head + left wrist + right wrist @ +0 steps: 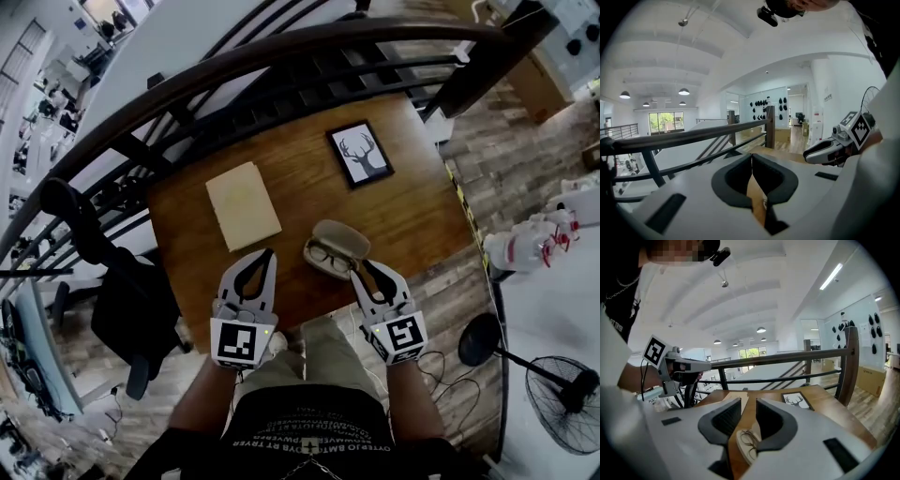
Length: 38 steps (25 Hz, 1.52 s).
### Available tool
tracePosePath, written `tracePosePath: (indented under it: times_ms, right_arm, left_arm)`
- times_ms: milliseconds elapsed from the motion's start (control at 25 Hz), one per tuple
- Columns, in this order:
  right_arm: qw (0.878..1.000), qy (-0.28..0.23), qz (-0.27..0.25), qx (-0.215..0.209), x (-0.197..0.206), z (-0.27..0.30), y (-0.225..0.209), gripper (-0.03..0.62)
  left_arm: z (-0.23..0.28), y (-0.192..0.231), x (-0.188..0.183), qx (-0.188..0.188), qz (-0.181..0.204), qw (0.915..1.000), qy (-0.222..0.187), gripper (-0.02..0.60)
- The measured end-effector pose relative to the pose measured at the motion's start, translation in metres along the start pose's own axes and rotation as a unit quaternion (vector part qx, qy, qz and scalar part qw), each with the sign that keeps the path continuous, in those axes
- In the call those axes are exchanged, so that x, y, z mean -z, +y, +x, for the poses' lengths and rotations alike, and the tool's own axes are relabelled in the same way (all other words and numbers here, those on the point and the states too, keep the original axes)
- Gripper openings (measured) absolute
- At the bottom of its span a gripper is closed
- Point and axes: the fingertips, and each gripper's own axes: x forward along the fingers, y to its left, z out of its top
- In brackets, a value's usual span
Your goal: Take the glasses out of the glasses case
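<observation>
An open beige glasses case [339,232] lies near the front edge of the wooden table [412,216], with dark-rimmed glasses [328,255] resting in it. My right gripper [368,269] hovers just to the case's right; its jaws stand apart with nothing between them. In the right gripper view the case [742,449] and glasses [749,439] show low in the gap of the right gripper [748,405]. My left gripper [270,255] sits left of the case, tips together and empty. The left gripper [751,158] also looks shut in its own view.
A beige pad [242,204] lies at the table's left and a framed deer picture [360,154] at the back right. A dark railing [281,56] curves behind the table. A black chair [122,300] stands left; a floor fan [562,394] right.
</observation>
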Motion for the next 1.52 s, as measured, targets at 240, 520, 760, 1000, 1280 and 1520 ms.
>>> tracePosePath:
  times_ms: [240,520,760,1000,1280,1520]
  right_arm:
    - [0.999,0.024,0.014,-0.019,0.038,0.02,-0.002,0.11]
    - [0.998,0.058,0.006,-0.033,0.073,0.045,-0.013,0.112]
    - [0.994,0.097,0.001,-0.048,0.108,0.066,-0.015,0.112]
    - [0.989,0.139,-0.014,-0.057,0.141,0.091,-0.017,0.112]
    - [0.98,0.184,-0.042,-0.068,0.165,0.112,-0.019,0.113]
    - [0.969,0.23,-0.059,-0.071,0.185,0.124,-0.02,0.113]
  left_arm:
    - [0.005,-0.012,0.03,0.003,0.003,0.9996,0.029,0.029]
    - [0.014,-0.013,0.049,-0.005,-0.001,0.9991,0.041,0.029]
    - [0.022,-0.013,0.067,-0.004,-0.013,0.9989,0.046,0.029]
    - [0.028,-0.007,0.081,-0.004,-0.014,0.9983,0.056,0.029]
    - [0.028,-0.007,0.09,0.001,-0.018,0.9976,0.068,0.029]
    - [0.026,-0.005,0.096,0.003,-0.013,0.9968,0.078,0.029]
